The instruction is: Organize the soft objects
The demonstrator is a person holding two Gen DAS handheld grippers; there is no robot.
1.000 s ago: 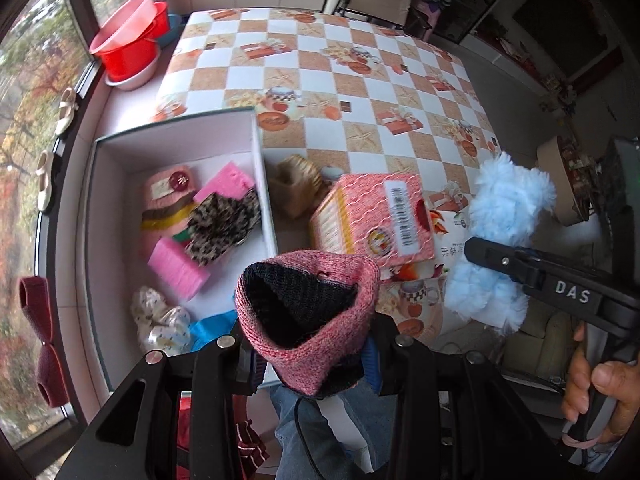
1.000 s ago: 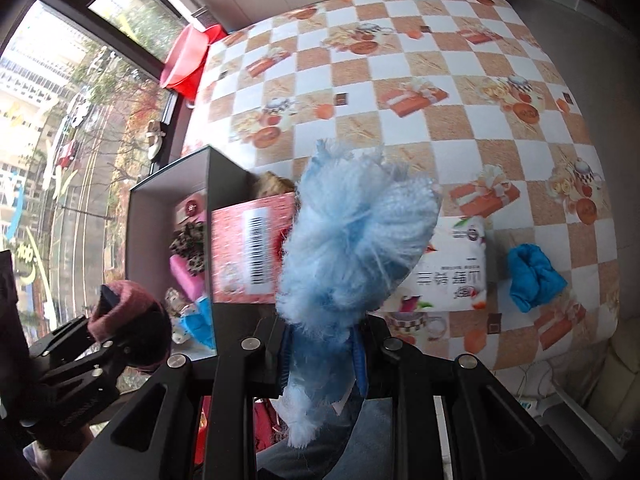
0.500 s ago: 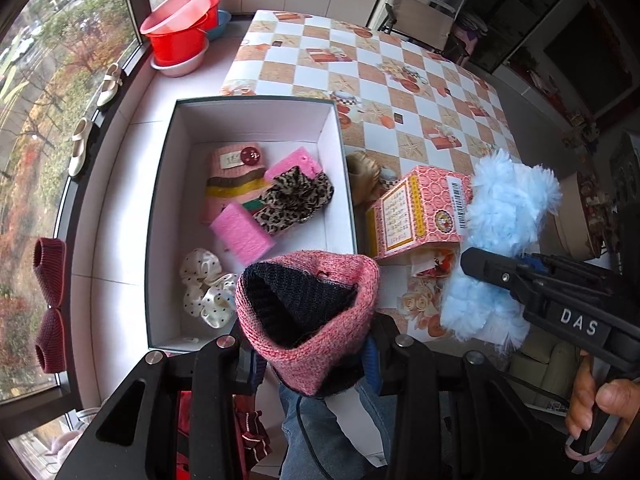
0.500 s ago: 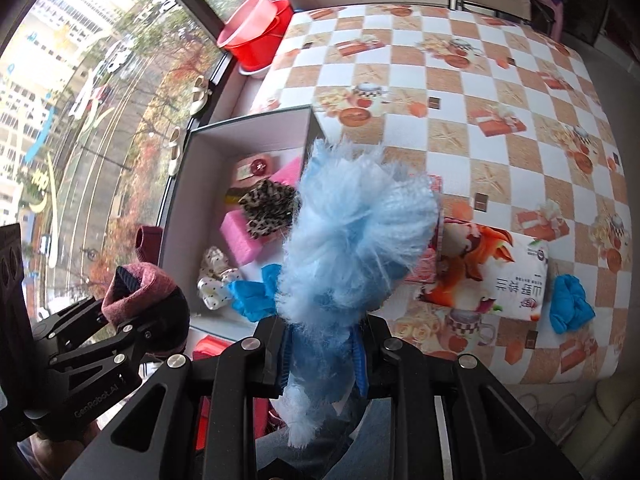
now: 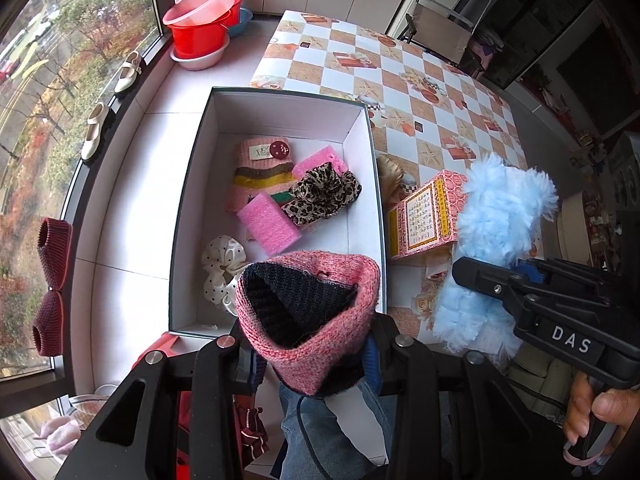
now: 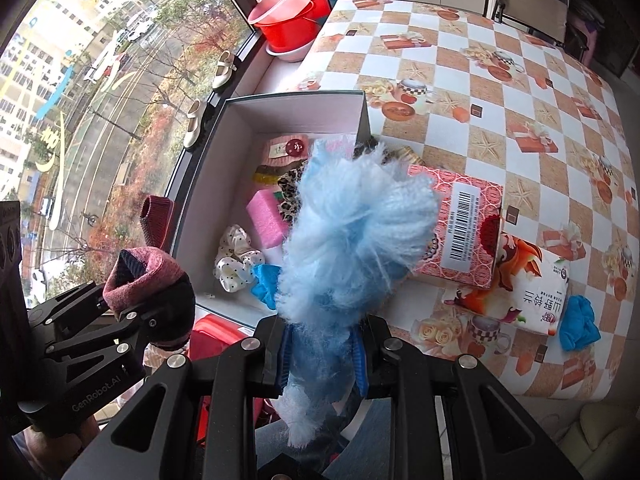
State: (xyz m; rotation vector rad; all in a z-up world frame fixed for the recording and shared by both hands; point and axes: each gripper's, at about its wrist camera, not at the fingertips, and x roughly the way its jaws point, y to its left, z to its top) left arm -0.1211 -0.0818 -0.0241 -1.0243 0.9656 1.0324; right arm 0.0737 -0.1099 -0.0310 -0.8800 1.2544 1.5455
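Observation:
My left gripper is shut on a pink knitted hat with a dark lining, held above the near end of the white box; it also shows in the right wrist view. My right gripper is shut on a fluffy light blue item, held above the box's right wall and also visible in the left wrist view. In the box lie a striped knit piece, two pink sponges, a leopard scrunchie, a polka-dot scrunchie and a blue cloth.
A pink carton and a tissue pack lie on the checkered table right of the box. A blue cloth lies near the table's front edge. Red basins, shoes and dark red knitwear sit on the windowsill.
Both grippers have risen and pulled back with their items still held. The whole box now shows from higher up.

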